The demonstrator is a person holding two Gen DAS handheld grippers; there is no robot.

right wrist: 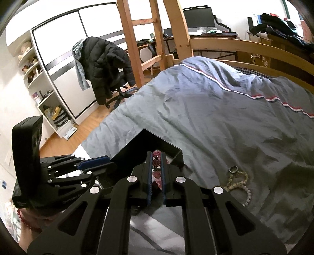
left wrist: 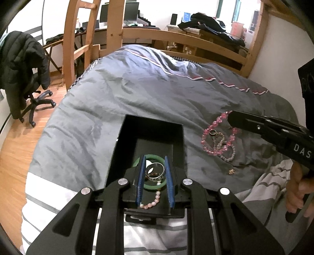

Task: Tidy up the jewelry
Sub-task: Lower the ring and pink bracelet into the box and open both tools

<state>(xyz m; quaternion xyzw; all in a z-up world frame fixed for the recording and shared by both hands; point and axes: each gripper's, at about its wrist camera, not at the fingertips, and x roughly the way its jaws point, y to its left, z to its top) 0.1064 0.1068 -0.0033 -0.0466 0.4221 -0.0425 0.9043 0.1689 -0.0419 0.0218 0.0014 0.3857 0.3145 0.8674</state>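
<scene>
Right wrist: fingers (right wrist: 157,176) pinch pink beads (right wrist: 156,162) above grey duvet (right wrist: 215,117); left fingers (left wrist: 155,180) spread.

Daylight pours in from the windows (left wrist: 225,11) at the back and blows them out to pure white. The bedspread (left wrist: 137,94) is evenly lit with soft shadows in the creases. Heavy fisheye bending and dark vignette at the edges, and the near black gripper parts look murky
</scene>
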